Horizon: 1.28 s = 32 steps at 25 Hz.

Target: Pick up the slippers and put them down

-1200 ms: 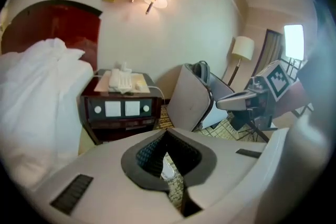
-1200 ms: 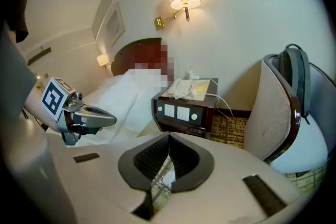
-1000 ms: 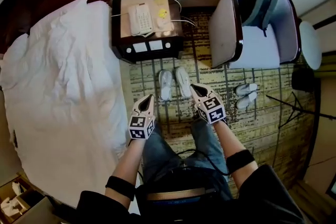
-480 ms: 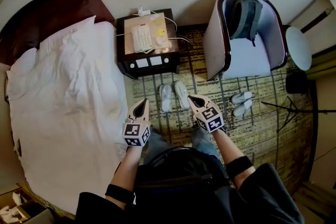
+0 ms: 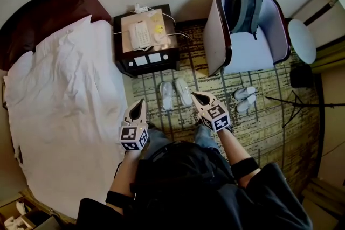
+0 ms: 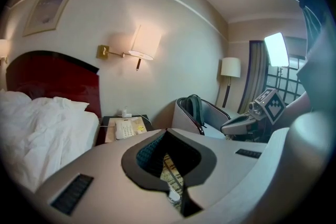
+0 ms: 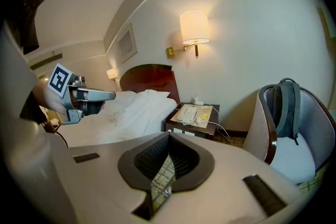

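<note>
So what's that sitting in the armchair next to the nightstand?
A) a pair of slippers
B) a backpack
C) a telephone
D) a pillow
B: a dark backpack stands on the seat of the armchair, leaning against its back.

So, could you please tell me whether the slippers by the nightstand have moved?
No; the slippers lie where they did, just in front of the nightstand.

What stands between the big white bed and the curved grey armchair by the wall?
A dark wooden nightstand bearing a white telephone stands between the bed and the armchair, clearest in the head view.
</note>
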Each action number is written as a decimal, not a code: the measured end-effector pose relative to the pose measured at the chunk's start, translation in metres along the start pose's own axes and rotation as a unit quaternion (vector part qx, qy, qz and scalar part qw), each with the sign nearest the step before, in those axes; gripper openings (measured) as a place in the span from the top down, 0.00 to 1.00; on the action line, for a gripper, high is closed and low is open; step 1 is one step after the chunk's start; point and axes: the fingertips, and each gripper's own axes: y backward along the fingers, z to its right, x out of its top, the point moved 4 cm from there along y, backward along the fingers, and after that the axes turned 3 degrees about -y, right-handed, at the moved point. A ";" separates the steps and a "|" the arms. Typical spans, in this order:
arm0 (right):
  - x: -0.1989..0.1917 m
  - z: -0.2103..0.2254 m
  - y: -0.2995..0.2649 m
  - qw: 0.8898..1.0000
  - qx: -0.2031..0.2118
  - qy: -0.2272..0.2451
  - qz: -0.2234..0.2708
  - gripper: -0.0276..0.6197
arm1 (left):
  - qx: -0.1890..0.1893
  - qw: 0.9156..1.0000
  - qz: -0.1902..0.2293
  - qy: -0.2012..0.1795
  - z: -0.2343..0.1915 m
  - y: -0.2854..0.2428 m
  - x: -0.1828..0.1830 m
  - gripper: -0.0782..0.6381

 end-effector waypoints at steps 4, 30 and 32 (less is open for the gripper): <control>0.001 0.006 0.002 1.000 -0.005 -0.003 0.000 0.95 | -0.005 1.000 0.005 0.009 0.004 -0.005 0.002 0.89; -0.025 0.014 -0.008 0.999 -0.022 -0.023 -0.018 0.90 | -0.033 0.999 -0.022 -0.009 0.005 -0.019 -0.009 0.89; -0.032 0.014 -0.015 0.999 -0.023 -0.028 -0.024 0.90 | -0.035 0.999 -0.026 -0.013 0.000 -0.020 -0.011 0.89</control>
